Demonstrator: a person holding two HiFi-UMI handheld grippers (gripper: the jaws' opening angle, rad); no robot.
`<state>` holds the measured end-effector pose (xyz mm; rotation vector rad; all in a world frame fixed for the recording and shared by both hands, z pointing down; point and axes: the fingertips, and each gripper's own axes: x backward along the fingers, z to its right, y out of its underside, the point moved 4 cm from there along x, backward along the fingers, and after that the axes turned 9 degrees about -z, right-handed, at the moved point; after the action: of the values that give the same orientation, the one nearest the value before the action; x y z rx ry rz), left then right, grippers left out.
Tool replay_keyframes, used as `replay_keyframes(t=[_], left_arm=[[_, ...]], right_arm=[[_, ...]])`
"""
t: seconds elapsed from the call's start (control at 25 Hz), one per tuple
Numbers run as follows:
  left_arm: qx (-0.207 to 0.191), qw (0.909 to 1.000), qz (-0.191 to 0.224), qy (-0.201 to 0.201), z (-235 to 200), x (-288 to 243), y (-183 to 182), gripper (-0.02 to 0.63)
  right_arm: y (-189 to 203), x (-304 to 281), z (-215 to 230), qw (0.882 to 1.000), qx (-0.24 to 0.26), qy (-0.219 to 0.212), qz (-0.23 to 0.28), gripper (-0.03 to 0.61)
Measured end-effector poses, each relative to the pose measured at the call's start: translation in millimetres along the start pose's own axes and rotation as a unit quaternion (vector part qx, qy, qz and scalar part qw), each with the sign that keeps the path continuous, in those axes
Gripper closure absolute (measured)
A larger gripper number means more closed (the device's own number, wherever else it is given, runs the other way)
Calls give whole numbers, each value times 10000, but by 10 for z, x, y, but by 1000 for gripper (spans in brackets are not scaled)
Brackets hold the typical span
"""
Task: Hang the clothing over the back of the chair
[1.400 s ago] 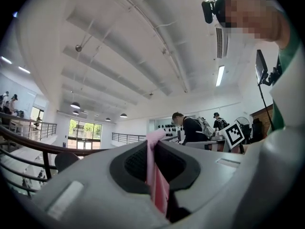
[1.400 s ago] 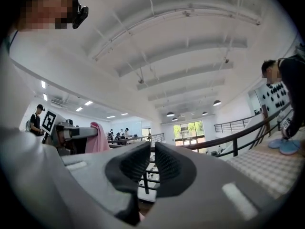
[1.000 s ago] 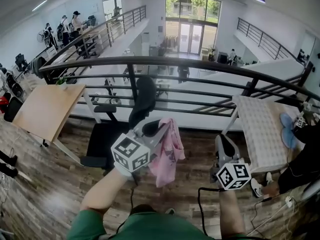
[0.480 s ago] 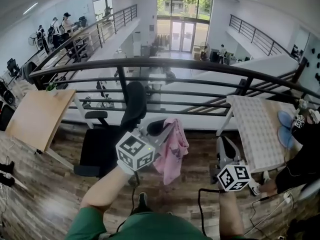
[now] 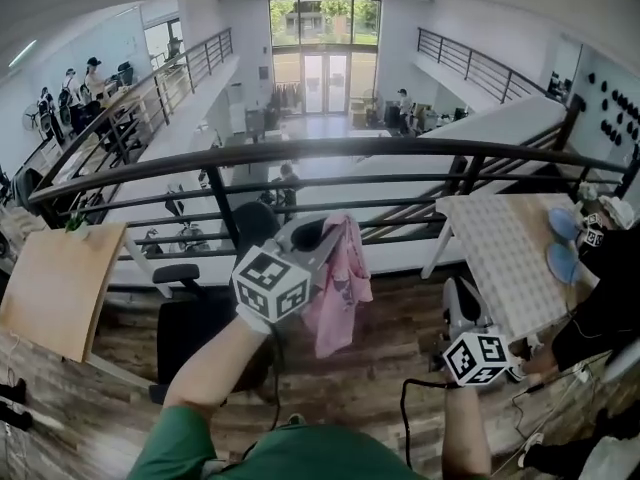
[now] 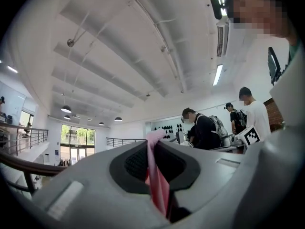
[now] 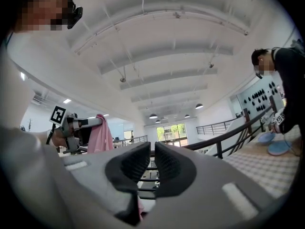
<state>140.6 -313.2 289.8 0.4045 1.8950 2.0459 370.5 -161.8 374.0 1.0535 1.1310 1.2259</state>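
Pink garment (image 5: 340, 283) dangling mid-air, pinched tight by fingers of left gripper (image 5: 312, 234), near black office chair (image 5: 195, 328), right gripper (image 5: 457, 306) fingers closed, empty

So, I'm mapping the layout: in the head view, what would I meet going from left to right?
Left to right: desk → chair → clothing → right gripper → person.

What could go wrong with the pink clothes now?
The left gripper pinches only a thin fold of the pink clothing, so it might slip out. The chair is partly hidden behind that gripper, so the cloth could miss its back and fall on the floor.
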Motion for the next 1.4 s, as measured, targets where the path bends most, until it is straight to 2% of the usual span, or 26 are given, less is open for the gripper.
replay_keyframes(t=[0.16,0.28,0.44,0.56,0.76,0.96,1.16,1.4], left_arm=[[-11,9997,218,-71,-472,49,-158,581],[16,9988,437,-199,-877,311,-280,581],[67,9949,802,-601,-1431,850,-476,581],[13,9907,930,-996,-1800,1254,-557,581],[-90,9857,712,-1524,-2183,1960,-348,581],[198,9765,495,-2090,-2401,2540,-48,580],[487,9562,367,-2862,-2547,2970,225,580],[730,9325,-466,-3508,-2532,3103,881,575]], right_arm=[[16,-186,-129,9998,4,202,-3,549],[61,-389,-383,9997,-5,228,-64,550],[99,-717,-761,9998,51,43,-165,549],[117,-998,-1018,9996,86,-191,-199,550],[251,-1489,-1609,9964,80,-760,-358,550],[276,-1835,-2168,9880,172,-1467,-446,549],[282,-2084,-2378,9767,276,-2053,-553,551],[332,-2297,-2396,9662,254,-2474,-681,551]])
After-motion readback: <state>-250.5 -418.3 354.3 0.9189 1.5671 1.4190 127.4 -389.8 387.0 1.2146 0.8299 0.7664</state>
